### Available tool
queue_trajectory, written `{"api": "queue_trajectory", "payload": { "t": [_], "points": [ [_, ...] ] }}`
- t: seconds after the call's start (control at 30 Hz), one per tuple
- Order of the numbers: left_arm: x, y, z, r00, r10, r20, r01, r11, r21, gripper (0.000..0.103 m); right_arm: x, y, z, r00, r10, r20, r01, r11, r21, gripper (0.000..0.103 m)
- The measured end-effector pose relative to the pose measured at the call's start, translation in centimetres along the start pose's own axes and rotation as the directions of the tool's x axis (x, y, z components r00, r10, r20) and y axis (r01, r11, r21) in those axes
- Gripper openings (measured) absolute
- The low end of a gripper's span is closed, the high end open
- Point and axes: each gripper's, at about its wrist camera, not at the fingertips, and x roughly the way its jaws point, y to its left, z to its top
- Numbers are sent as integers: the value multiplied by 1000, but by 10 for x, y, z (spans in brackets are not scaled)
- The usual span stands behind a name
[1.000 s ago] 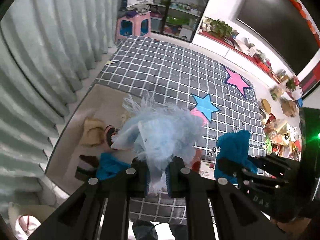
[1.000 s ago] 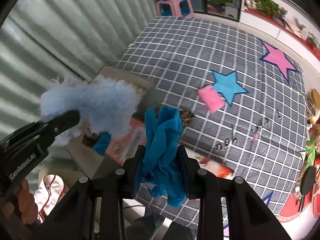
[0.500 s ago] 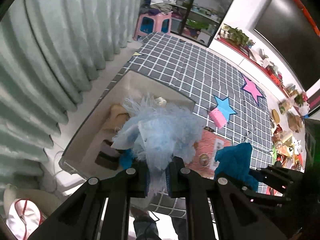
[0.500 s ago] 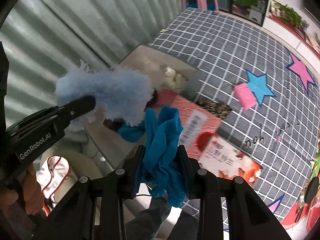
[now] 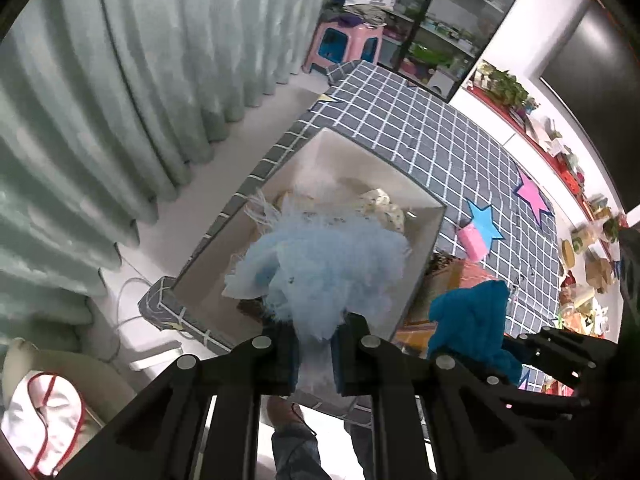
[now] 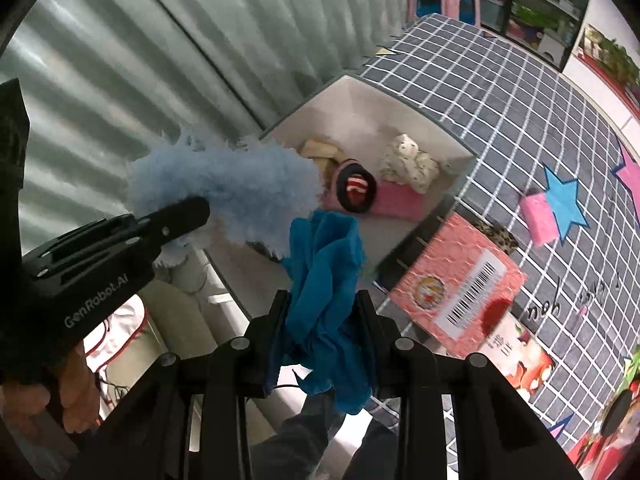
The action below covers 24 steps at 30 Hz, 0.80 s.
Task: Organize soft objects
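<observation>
Your left tongs pinch a fluffy pale-blue bundle, and your right tongs pinch a crumpled teal cloth. Both hang over the open box at the checked mat's near corner, where a cream bundle lies.

Both grippers are matte black plastic with round silver screws along their fingers; white "GenRobot.AI" lettering marks the left gripper; blue jeans below.

The fluffy cloth sits between the left jaws, above the storage box. To their right, the gloves sit between the right jaws; a carton lies right of the box.
</observation>
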Motion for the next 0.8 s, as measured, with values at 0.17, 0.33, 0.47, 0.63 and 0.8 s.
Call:
{"api": "queue_trajectory", "payload": {
  "t": [0.17, 0.33, 0.47, 0.63, 0.8],
  "points": [
    [4, 10, 0, 1000, 17, -6, -17, 1000, -12, 13, 9, 11, 10, 1000, 7, -15, -7, 1000, -22, 34],
    [11, 18, 1, 999, 29, -24, -29, 999, -28, 13, 15, 16, 18, 1000, 10, -25, -11, 1000, -28, 34],
    [17, 23, 1, 999, 39, -35, -40, 999, -34, 13, 20, 16, 24, 999, 11, -30, -12, 1000, -28, 34],
    [23, 25, 3, 998, 52, -45, -53, 998, -30, 13, 24, 17, 29, 999, 15, -39, -16, 1000, -26, 34],
    [30, 25, 5, 996, 63, -58, -65, 998, -28, 13, 28, 15, 35, 999, 17, -46, -18, 1000, -23, 34]
  ]
}}
